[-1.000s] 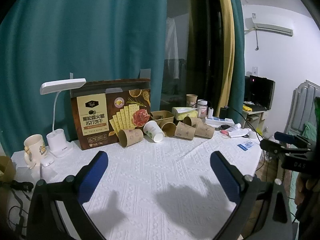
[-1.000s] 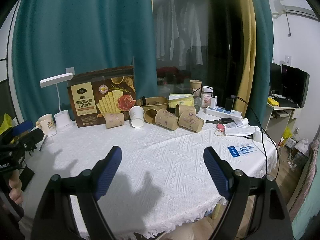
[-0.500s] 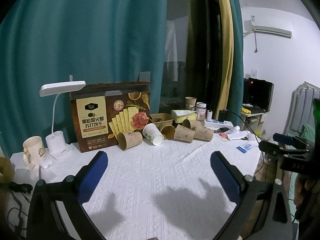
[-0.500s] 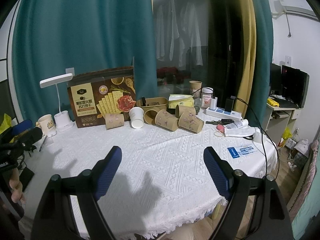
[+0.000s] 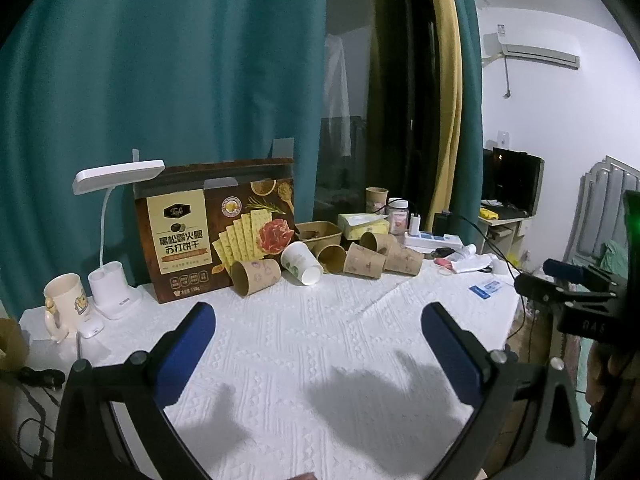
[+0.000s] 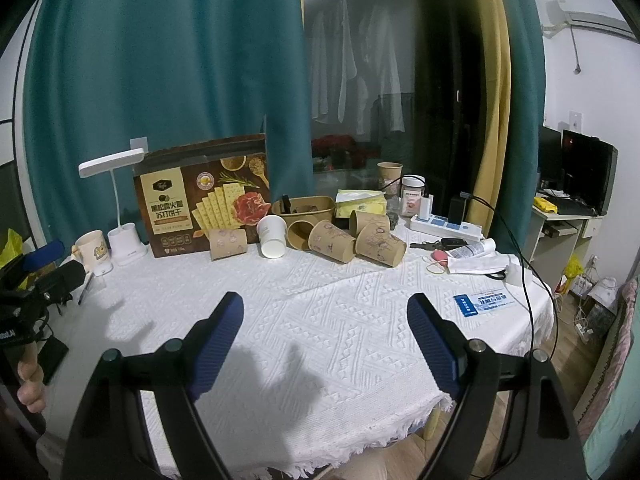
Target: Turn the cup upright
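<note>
While both claws, left claw (image 5: 318,328) and right claw (image 6: 325,316), hover apart and empty over the white woven-pattern counter (image 6: 320,320): ceramic mug (image 6: 92,249), white desk lamp (image 6: 120,208), cracker box (image 6: 204,208), then brown paper cups (image 6: 228,243) tipped on their sides, one white cup (image 6: 273,236) among them; kraft tray (image 6: 304,207) behind, contents unclear.

A brown cracker box (image 5: 218,236) standing against the teal curtain carries the script brand "Tafe" on its cream label, above large Chinese characters reading 黑松露火腿 and 苏打饼干; the smaller print beneath is too fine to read. In the left wrist view, letters resembling "DAS" show on the black body of the right gripper (image 5: 576,280). A blue-and-white card (image 6: 486,302) on the tablecloth bears print that cannot be made out.
</note>
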A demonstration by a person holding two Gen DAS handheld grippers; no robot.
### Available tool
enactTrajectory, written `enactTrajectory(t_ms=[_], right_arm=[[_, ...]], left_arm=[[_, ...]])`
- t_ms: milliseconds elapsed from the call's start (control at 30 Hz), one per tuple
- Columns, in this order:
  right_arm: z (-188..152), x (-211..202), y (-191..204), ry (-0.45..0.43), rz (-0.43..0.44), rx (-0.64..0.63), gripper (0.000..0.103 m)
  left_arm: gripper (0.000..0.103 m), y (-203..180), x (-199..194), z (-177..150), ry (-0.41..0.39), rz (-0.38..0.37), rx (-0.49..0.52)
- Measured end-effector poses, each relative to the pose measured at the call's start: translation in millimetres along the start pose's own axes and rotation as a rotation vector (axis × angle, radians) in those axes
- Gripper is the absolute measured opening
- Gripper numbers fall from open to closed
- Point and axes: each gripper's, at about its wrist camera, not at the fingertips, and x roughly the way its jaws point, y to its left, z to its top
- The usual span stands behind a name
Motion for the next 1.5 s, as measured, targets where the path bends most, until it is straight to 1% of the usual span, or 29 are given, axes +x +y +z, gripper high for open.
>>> enactTrajectory(t_ms=[1200,1300,1400,1500], right_arm=[[0,-1,0,0.002,0.004,0.000,0.082],[0,6,-4,0.012,0.005,-0.002,0.082],[2,28,-12,0.036,0.007,-0.006,0.082],[4,53,-18,0.068,0.006,-0.014,0.082]], left_arm=[[0.103,6,-2,2,0.002,-0.003,-0.009],[0.103,7,6,5,0.022,-0.017,-0.001],[0.103,9,25,10,0.075,-0.040,0.027],[0.103,11,54,15,0.129,-0.017,0.096]])
